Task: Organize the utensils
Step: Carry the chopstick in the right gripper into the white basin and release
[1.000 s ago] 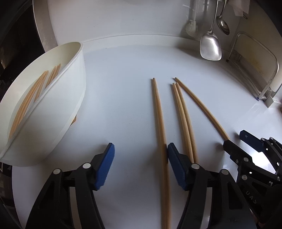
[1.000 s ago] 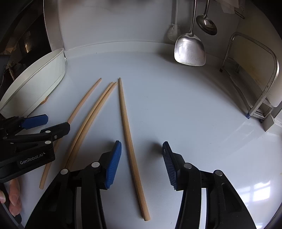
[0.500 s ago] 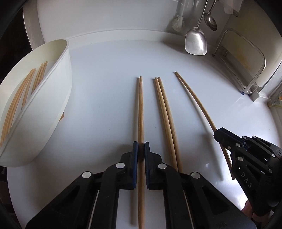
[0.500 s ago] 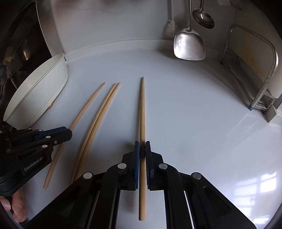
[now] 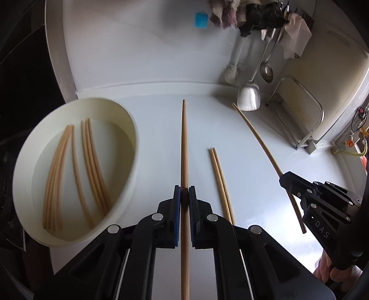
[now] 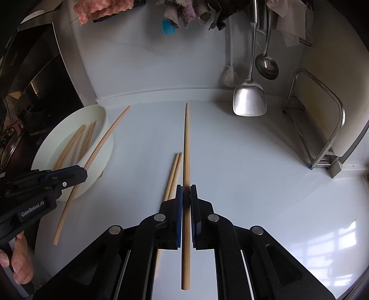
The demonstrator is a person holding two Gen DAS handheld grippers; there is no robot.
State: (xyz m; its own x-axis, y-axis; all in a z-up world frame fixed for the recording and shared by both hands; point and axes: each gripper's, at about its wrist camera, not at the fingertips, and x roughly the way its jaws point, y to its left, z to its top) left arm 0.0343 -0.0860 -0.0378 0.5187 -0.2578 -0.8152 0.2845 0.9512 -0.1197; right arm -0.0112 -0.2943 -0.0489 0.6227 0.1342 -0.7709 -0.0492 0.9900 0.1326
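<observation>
My left gripper is shut on a wooden chopstick and holds it above the white counter, right of the white bowl. The bowl holds several chopsticks. My right gripper is shut on another chopstick, also lifted. It shows at the right of the left wrist view with its chopstick. The left gripper shows at the left of the right wrist view with its chopstick over the bowl. A pair of chopsticks lies on the counter between the grippers, also in the right wrist view.
A metal spatula, a ladle and a brush hang at the back wall. A metal rack stands at the right. Cloths hang above. A dark appliance is at the left.
Both grippers closed on a chopstick each, then lifted them off the counter. The view now looks down into the bowl. Two chopsticks stay on the counter.
</observation>
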